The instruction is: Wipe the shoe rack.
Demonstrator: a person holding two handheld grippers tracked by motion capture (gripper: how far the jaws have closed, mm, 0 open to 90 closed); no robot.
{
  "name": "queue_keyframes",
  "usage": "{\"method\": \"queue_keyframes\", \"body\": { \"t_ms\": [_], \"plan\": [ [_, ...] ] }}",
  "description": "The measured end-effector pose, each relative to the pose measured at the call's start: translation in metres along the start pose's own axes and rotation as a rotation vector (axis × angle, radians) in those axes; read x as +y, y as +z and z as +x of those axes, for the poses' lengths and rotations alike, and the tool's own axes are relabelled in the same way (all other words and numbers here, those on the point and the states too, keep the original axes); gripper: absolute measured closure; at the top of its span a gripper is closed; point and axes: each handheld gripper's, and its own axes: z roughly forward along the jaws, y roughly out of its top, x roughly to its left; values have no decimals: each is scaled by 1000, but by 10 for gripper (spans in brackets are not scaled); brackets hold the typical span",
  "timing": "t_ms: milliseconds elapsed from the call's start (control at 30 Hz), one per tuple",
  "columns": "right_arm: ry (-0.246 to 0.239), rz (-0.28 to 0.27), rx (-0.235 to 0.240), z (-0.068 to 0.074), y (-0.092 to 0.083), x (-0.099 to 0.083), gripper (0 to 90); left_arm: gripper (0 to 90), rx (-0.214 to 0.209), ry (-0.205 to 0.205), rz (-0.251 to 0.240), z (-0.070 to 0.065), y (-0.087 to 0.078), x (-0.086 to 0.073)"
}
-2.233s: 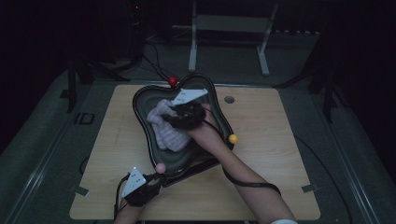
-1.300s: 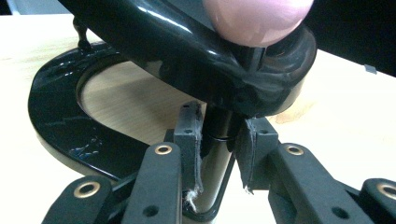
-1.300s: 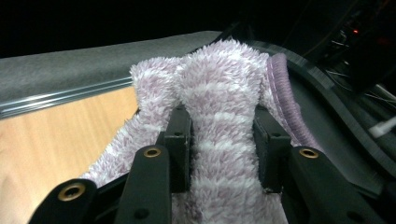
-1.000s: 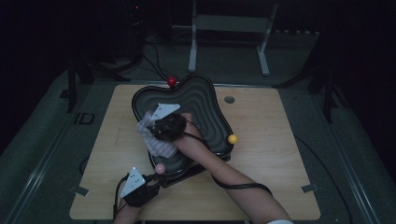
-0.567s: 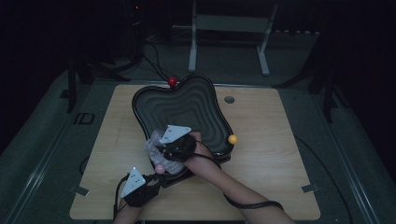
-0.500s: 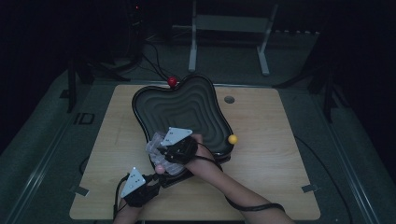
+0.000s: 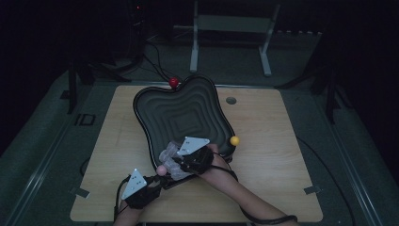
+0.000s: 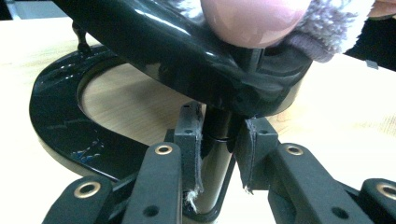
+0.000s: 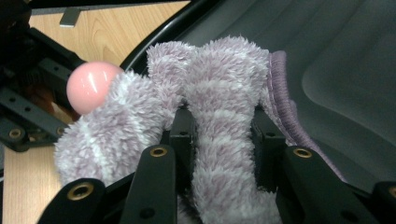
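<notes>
Cloth [image 9: 219, 140] — fluffy, striped lilac and white — sits bunched on the black tray's [image 7: 188, 110] near rim beside a pink ball [image 9: 91, 86], pinched by the right gripper [image 9: 219, 135], whose jaws have just been closing; the left gripper [image 8: 219, 144] clamps the tray's post [image 8: 217, 163].

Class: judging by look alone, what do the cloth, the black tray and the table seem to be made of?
Cloth: soft fleecy fabric, fuzzy pile with lilac and white stripes. Tray: probably glossy plastic, though lacquer is possible; it shows sharp reflections. Table: pale wood or wood-look laminate, with visible grain lines.
</notes>
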Motion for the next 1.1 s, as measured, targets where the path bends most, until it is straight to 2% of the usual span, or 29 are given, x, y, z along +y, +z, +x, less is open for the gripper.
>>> {"method": "queue_keyframes", "body": {
  "t_ms": [133, 233, 433, 600, 767, 867, 933, 967, 1000, 1100],
  "plan": [
    [13, -1, 0, -7, -3, -3, 678, 723, -1, 1, 1, 0, 0, 0],
    [17, 1, -31, -12, -8, -8, 678, 723, -1, 2, 1, 0, 0, 0],
    [61, 7, -50, -30, -20, -23, 676, 722, -1, -10, -1, 2, -1, 0],
    [72, -4, -67, -32, -24, -30, 674, 722, -5, -9, 0, 1, 0, 0],
    [101, -6, -84, -41, -29, -34, 673, 722, -6, -11, 0, 1, -1, -1],
    [126, -10, -93, -45, -32, -38, 673, 721, 1, -9, 6, 0, -1, 0],
    [125, -9, -101, -44, -32, -38, 673, 716, 10, -8, 12, -1, -3, 0],
    [125, -9, -101, -44, -32, -38, 673, 696, 10, -8, 12, -1, -3, 0],
    [121, -4, -107, -43, -32, -37, 672, 696, 17, -27, 31, -2, -7, 1],
    [135, -6, -100, -44, -31, -37, 672, 572, 34, -46, 32, -3, -17, 2]
  ]
}}
